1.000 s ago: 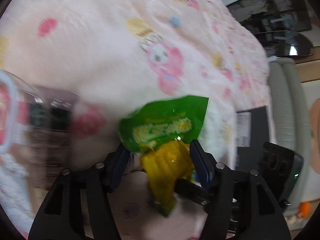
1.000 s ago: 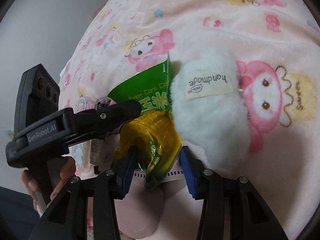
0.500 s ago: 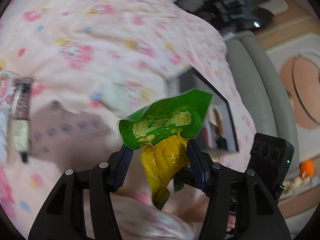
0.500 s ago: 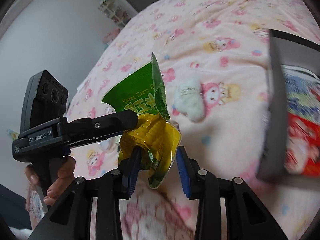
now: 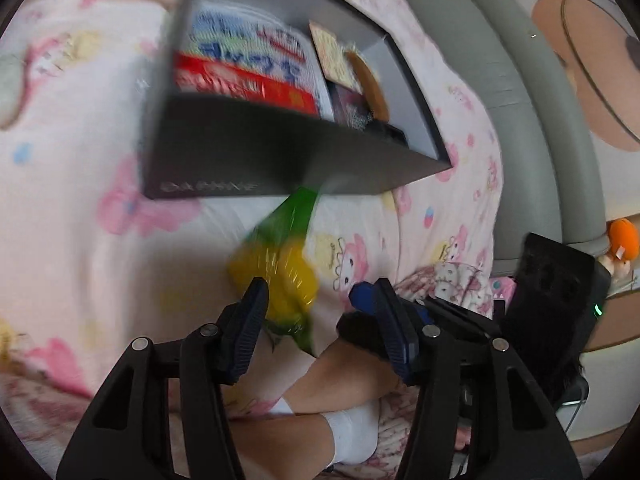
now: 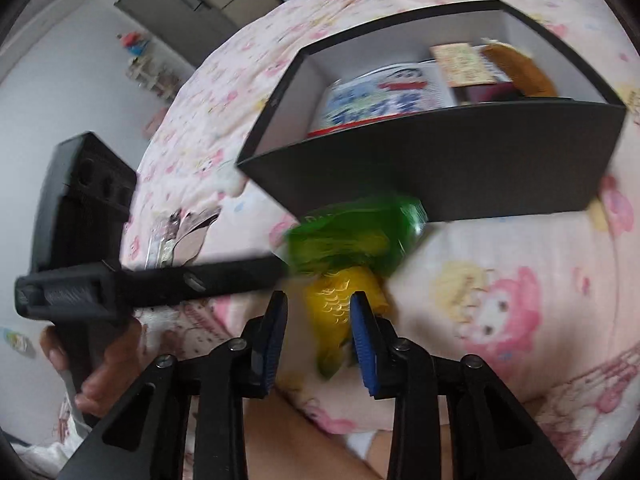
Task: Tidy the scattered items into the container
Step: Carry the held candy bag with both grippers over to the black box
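The corn packet (image 5: 280, 280), green on top and yellow below, hangs in the air just before the near wall of the black box (image 5: 248, 160). It sits between the fingers of my left gripper (image 5: 306, 300), pressed to the left pad; blur hides the other side. My right gripper (image 6: 318, 312) is shut on the packet's (image 6: 340, 300) yellow lower end. The left gripper's finger (image 6: 224, 276) reaches in from the left to the green top. The black box (image 6: 440, 172) stands open on the bed.
The box holds a comic book (image 6: 384, 100), a small card (image 6: 460, 64) and a brown item (image 6: 516, 68). A pink patterned blanket (image 6: 500, 280) covers the bed. Clear-wrapped items (image 6: 176, 232) lie at the left. A person's leg (image 5: 340, 392) is below the grippers, a grey bed edge (image 5: 520, 100) at the right.
Both grippers have carried the corn packet together from beside the white plush to the black box, which now fills the upper part of both views. The packet has tilted and blurred.
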A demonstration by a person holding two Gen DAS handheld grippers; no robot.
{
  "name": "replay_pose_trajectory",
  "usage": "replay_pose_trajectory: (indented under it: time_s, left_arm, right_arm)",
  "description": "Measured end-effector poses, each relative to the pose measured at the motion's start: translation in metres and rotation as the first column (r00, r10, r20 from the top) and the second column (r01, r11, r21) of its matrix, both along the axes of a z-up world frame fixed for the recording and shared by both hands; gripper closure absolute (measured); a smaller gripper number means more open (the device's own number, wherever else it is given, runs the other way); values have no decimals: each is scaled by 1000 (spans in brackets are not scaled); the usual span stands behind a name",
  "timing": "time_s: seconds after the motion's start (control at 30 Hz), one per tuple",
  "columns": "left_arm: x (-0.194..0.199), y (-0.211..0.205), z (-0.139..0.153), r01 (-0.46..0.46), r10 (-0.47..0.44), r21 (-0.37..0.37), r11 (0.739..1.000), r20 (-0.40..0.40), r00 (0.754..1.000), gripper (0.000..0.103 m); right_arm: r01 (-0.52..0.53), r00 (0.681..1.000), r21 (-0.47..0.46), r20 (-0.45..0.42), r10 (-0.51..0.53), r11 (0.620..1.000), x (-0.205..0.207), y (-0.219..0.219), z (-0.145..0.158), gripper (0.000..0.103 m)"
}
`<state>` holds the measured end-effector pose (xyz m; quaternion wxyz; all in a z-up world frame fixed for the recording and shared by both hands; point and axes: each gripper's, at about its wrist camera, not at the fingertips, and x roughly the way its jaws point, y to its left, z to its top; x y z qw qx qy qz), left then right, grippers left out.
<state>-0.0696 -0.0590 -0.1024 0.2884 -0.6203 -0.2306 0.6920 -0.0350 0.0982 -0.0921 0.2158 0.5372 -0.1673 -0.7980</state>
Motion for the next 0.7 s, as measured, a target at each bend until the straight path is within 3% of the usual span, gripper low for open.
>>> replay_pose_trajectory:
  time_s: [0.1,0.17,0.4,0.57,0.7]
  left_arm:
    - [-5,8,-11,-3,4,-115,993,4,1000,51]
    - [-4,6,-13,-15,15,-147,989,1,1000,51]
    - [-1,-17,-6,-95,95,-59,994,-3,996,51]
    - [-4,-30,6,-189,188,1,982,-86,978,51]
    - [-7,-40,1,-241,243,46,970,-45,969,50]
  right_arm:
    - [0,1000,23,-2,0,1000,2,4,-11,73]
    - [21,999,24,26,-22,999,-2,5,-25,73]
    - [94,995,43,38,-96,995,3,31,-34,73]
    - [176,984,19,29,-176,984,2,50,-28,73]
    - [193,981,4,-6,-193,981,2,56,-18,73]
